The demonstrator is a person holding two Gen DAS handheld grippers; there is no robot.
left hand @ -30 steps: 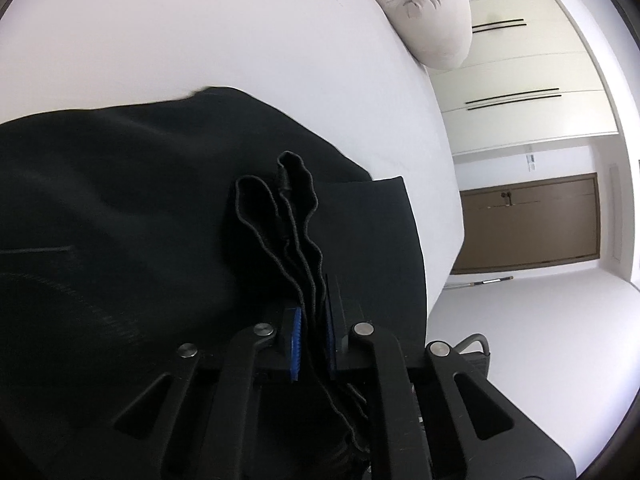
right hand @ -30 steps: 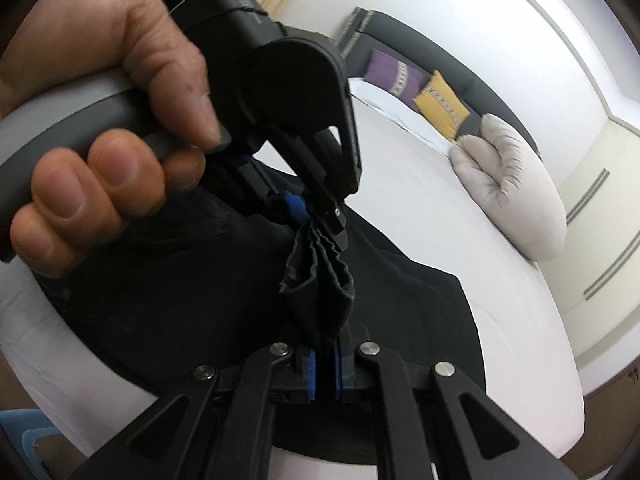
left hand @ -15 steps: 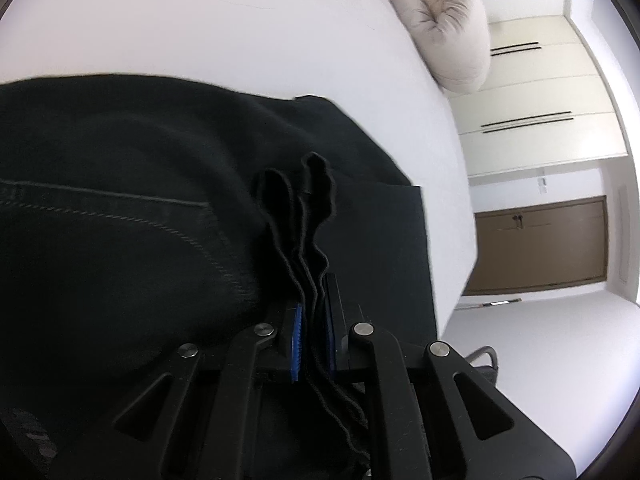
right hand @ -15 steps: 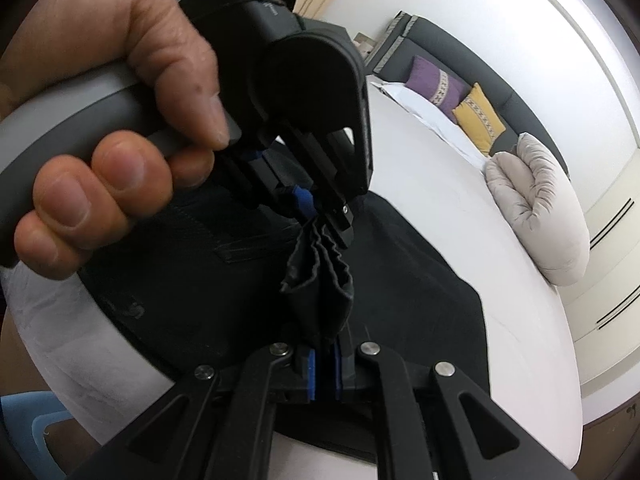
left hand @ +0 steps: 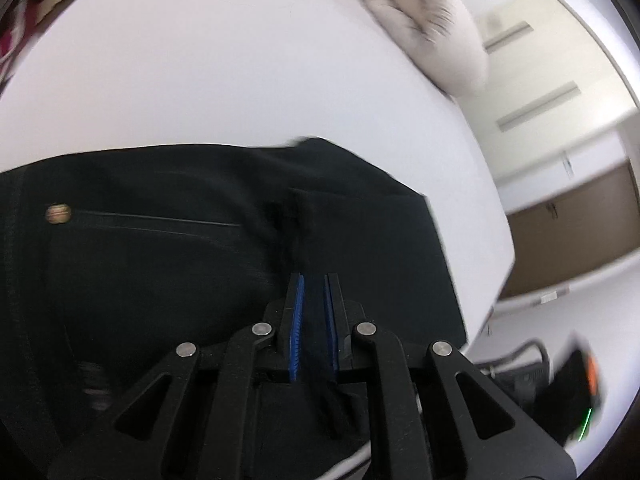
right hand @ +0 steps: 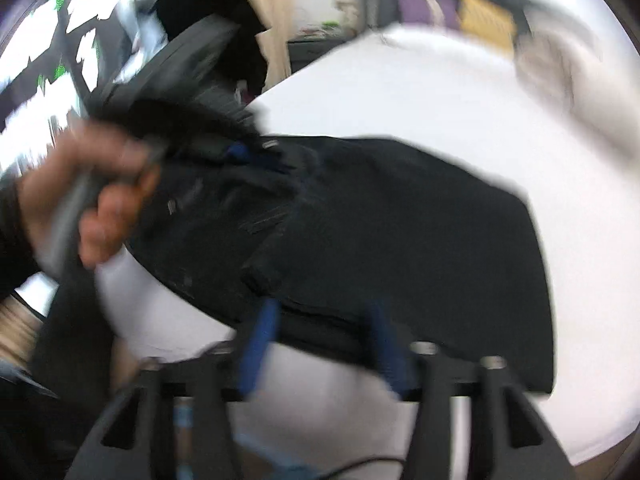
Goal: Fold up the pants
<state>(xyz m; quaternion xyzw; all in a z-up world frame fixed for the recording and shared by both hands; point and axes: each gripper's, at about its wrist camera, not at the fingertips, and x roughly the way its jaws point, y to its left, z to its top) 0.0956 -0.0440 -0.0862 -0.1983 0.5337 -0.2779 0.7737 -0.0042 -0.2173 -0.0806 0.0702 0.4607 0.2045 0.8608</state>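
My left gripper (left hand: 313, 312) pinches a bunched fold of the black pants (right hand: 400, 240) lying near the white bed's (left hand: 240, 60) corner, while my right gripper's (right hand: 320, 344) jaws are opening, empty, over their edge.

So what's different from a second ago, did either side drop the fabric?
The right gripper let go: its jaws are opening with no cloth between them, and the bunched edge it pinched now lies on the black pants. The left gripper is unchanged, shut on a fold of the pants. The pants are still spread on the white bed.
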